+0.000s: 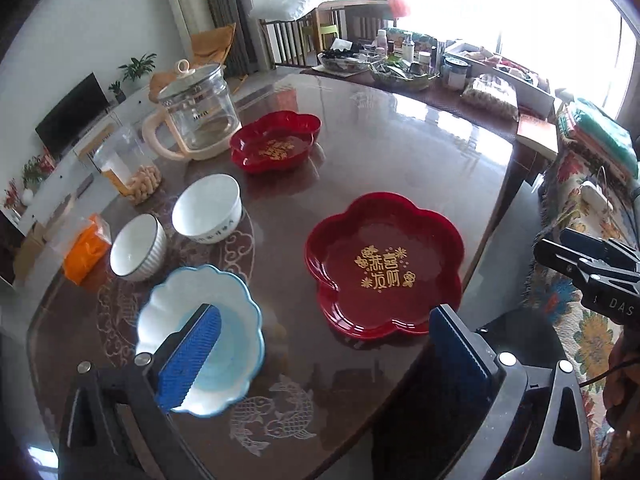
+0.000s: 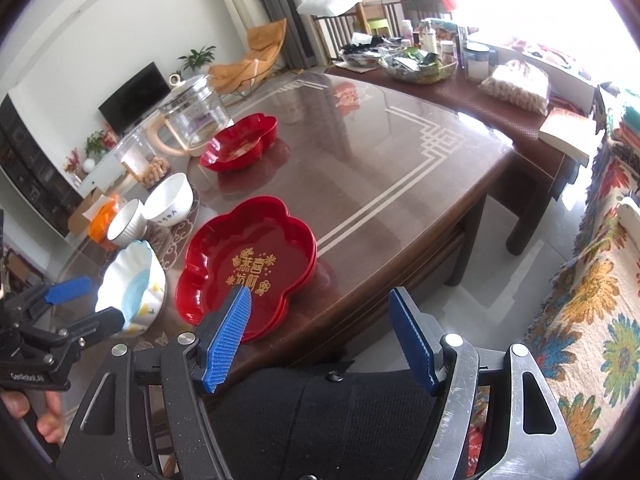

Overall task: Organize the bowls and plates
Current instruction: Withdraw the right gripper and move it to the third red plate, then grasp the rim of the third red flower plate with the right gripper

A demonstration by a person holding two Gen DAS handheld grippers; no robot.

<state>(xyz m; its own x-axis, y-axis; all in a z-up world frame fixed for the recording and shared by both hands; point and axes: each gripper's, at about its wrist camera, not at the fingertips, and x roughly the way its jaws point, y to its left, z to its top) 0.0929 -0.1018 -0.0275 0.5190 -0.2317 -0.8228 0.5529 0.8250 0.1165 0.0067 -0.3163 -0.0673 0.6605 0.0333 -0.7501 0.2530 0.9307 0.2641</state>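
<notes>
Crockery sits spread along the near end of a glossy brown table, nothing stacked yet except maybe the near red flower-shaped plate, whose doubled rim in the right wrist view hints at two plates nested; I cannot be sure. A second red plate lies farther back beside a glass kettle. Two white bowls stand side by side left of centre, and a scalloped blue-and-white bowl is nearest the table edge.

Both tools are empty. The left gripper hovers over the near edge with its jaws spread wide, one blue pad in front of the scalloped bowl and touching nothing. The right gripper also stands open, above the near plate's edge, clear of it.

Those bowls look ceramic: stiff, fairly heavy, glazed and slick, and likely to chip if knocked together. I would pinch each by its rim wall, one pad inside and one outside. The red plates look like light lacquered plastic, shallow and slippery on that glass-smooth top; the raised lobed rim is the only real purchase.
</notes>
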